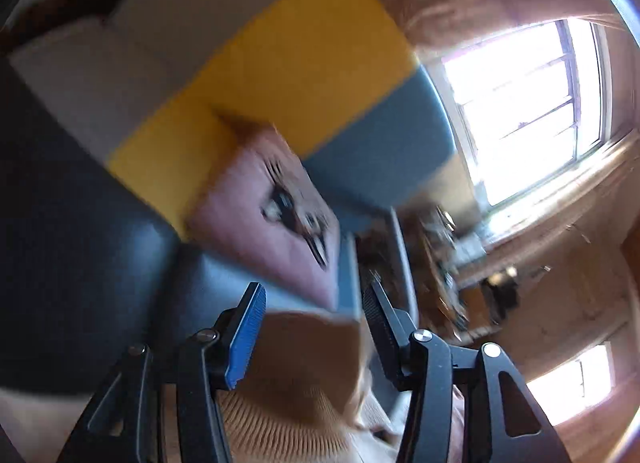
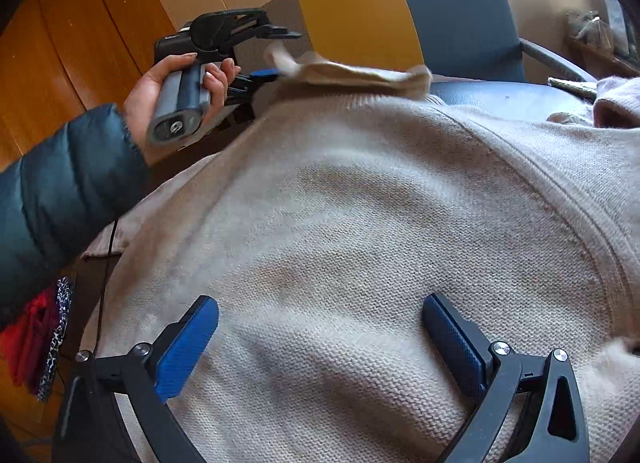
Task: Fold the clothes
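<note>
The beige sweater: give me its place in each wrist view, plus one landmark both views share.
Left wrist view: the beige sweater sits at the bottom centre, blurred, between the left gripper's fingers.
Right wrist view: the beige sweater fills the centre and lower frame, one edge lifted at top centre.
Shared landmark: the yellow panel of the sofa back, beside the blue one.

Beige knit sweater (image 2: 360, 223), spread flat, edge lifted
</note>
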The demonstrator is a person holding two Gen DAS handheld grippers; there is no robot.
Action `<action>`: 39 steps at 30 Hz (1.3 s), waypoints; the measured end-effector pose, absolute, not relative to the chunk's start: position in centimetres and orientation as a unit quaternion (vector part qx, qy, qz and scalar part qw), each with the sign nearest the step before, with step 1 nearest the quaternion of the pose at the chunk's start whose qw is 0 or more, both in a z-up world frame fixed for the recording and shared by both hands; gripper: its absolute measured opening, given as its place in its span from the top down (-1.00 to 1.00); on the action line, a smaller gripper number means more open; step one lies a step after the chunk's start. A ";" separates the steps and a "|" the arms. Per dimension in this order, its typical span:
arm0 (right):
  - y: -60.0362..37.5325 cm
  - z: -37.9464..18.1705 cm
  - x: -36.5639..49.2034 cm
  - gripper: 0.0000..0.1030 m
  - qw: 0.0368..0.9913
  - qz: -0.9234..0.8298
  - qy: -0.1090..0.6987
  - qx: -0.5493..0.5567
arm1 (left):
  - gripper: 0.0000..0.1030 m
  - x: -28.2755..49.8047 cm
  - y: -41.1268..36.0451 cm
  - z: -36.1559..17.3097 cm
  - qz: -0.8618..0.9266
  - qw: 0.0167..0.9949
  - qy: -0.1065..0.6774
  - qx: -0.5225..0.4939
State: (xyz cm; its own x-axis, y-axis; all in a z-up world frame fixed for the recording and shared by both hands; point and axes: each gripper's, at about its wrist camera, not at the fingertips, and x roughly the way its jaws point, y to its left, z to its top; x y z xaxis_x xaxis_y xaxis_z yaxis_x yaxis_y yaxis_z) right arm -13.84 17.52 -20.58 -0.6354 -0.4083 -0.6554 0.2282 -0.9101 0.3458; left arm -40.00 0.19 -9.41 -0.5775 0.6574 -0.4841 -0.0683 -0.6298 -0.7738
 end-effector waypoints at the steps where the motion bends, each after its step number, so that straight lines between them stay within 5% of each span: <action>1: 17.5 -20.6 -13.8 -1.00 0.178 -0.897 -0.116 0.388 | 0.00 -39.9 -0.2 -9.1 0.810 0.226 -0.364 -0.401; 4: 17.3 -20.6 -13.6 -1.00 0.178 -0.897 -0.116 0.388 | 0.00 -39.4 -1.3 -8.2 0.813 0.235 -0.350 -0.402; 13: 17.2 -20.8 -14.4 -1.00 0.177 -0.897 -0.112 0.389 | 0.05 -32.5 5.6 -11.1 0.832 0.278 -0.132 -0.461; 25: 16.2 -20.7 -13.9 -1.00 0.161 -0.900 -0.080 0.398 | 0.13 -24.8 -7.9 -15.2 0.898 0.047 -0.152 -0.409; 30: 14.0 -20.9 -14.7 -1.00 0.128 -0.900 -0.012 0.417 | 0.40 -26.1 -10.9 -16.2 0.897 0.031 -0.173 -0.407; 39: 11.1 -20.6 -18.6 -1.00 0.129 -0.891 0.012 0.435 | 0.50 -29.8 -12.5 -16.5 0.903 -0.005 -0.147 -0.405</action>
State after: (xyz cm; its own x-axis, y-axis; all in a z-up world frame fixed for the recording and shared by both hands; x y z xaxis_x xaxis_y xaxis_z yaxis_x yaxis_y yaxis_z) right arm -18.61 11.13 -20.61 -0.5883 -0.2201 -0.7781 0.2411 -0.9662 0.0911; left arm -29.76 -12.52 -16.53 -0.6725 0.1099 -0.7319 0.1282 -0.9567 -0.2615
